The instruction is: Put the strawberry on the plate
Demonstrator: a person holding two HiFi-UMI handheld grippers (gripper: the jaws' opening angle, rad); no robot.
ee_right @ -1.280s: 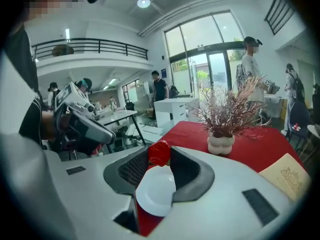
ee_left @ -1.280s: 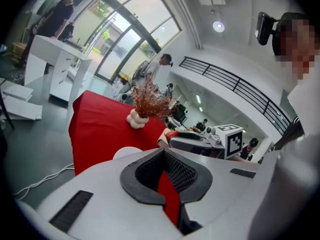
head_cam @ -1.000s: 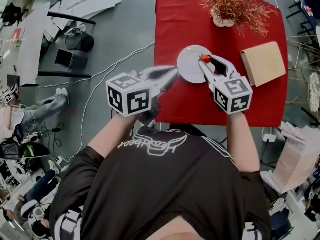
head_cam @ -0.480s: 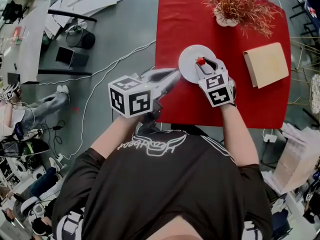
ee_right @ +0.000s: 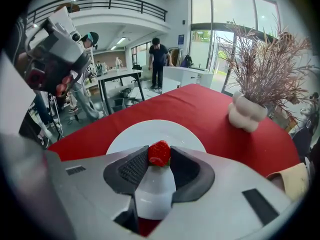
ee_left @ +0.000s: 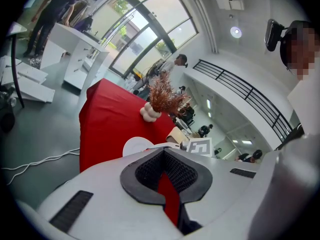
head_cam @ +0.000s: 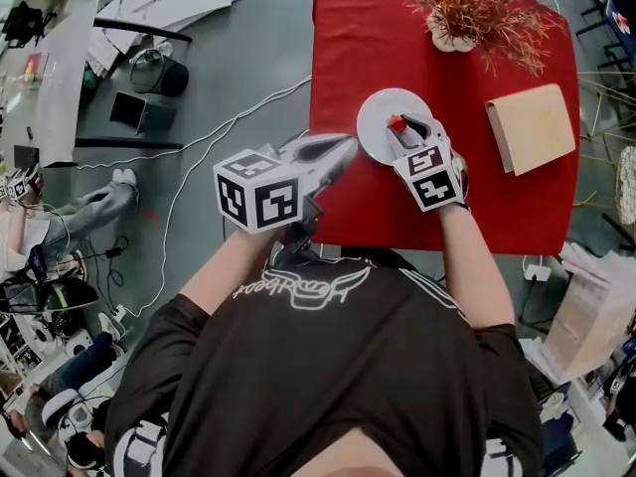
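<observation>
The right tongs (head_cam: 400,126) grip the strawberry (ee_right: 159,153) between their pads, right over the plate (head_cam: 375,115). I'd say it is held there so that letting go leaves the berry on the white. Whether it already touches the plate I can't tell. The left tongs (ee_left: 163,149) are closed on nothing and wait just off the plate's near-left rim, by the edge of the desk (head_cam: 348,58), probably to keep clear of the drop. The plant (head_cam: 467,8) stands beyond the plate and the board (head_cam: 532,127) lies to its right, neither in the way.

The count: one strawberry, one plate, one plant, one board, one desk, two tongs.
</observation>
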